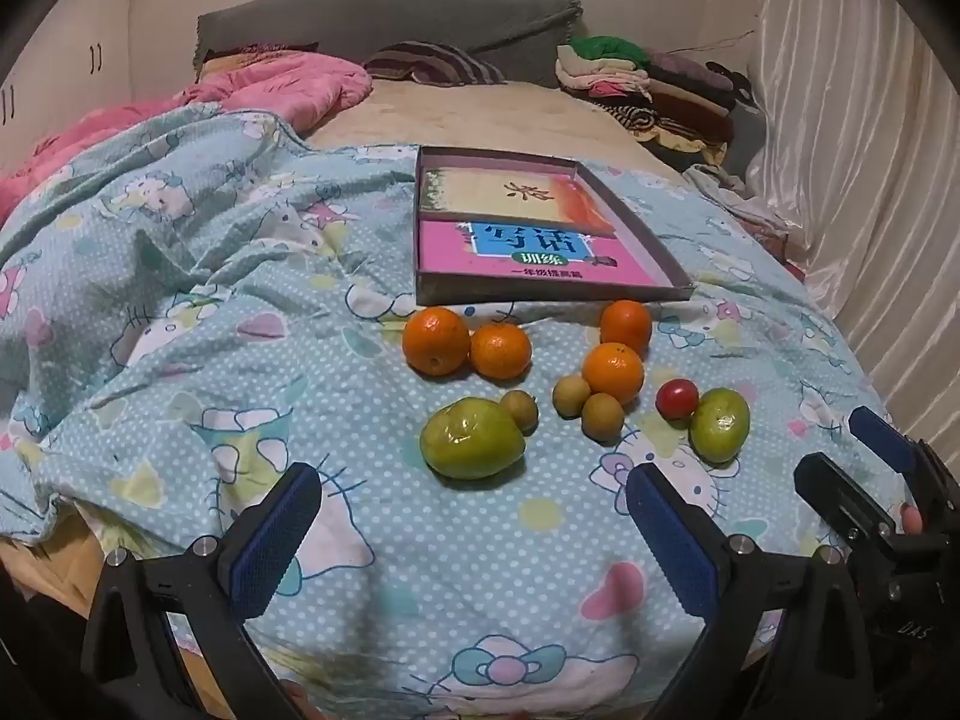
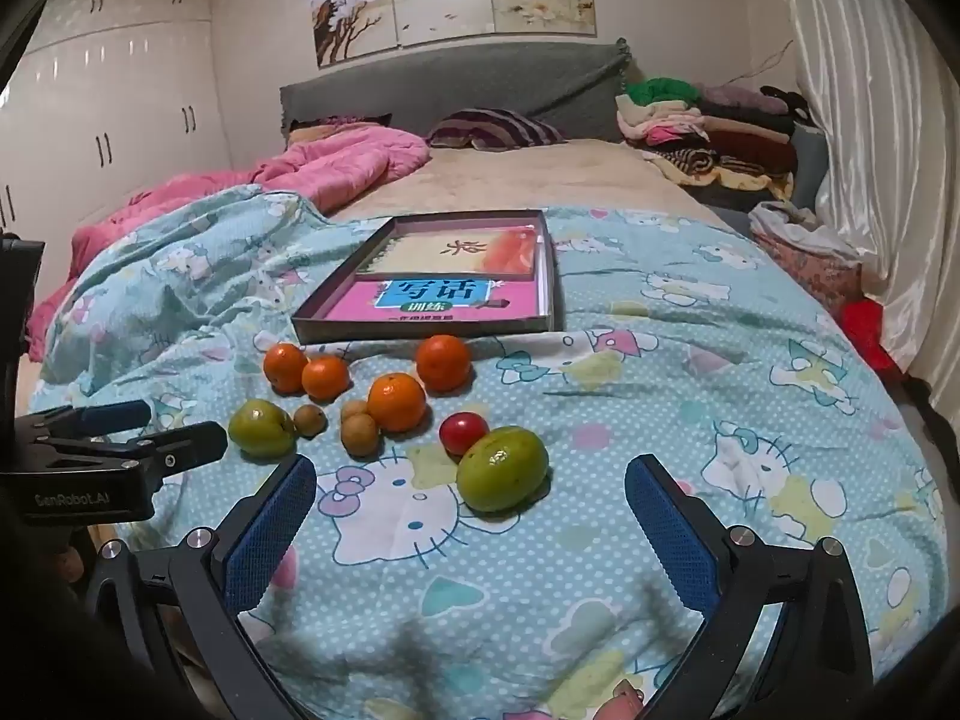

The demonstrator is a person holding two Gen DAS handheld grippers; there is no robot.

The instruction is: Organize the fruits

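Note:
Fruits lie on a blue cartoon-print blanket [image 1: 180, 312] in front of a shallow cardboard tray [image 1: 429, 291] holding books. There are several oranges [image 1: 436, 340], three small brown fruits [image 1: 603, 416], a red tomato [image 1: 677, 398] and two green fruits [image 1: 472, 437] [image 1: 719, 424]. My left gripper [image 1: 474, 510] is open and empty, just short of the left green fruit. My right gripper [image 2: 471, 510] is open and empty, with the right green fruit [image 2: 503, 468] just ahead between its fingers. Each gripper also shows in the other's view, the right one [image 1: 864, 462] and the left one [image 2: 150, 426].
A pink quilt [image 2: 336, 165] lies at the back left. Folded clothes [image 2: 708, 126] are stacked at the back right by a white curtain [image 2: 870, 120]. A grey headboard [image 2: 450, 84] and white wardrobes [image 2: 108, 96] stand behind. The bed's near edge is below the grippers.

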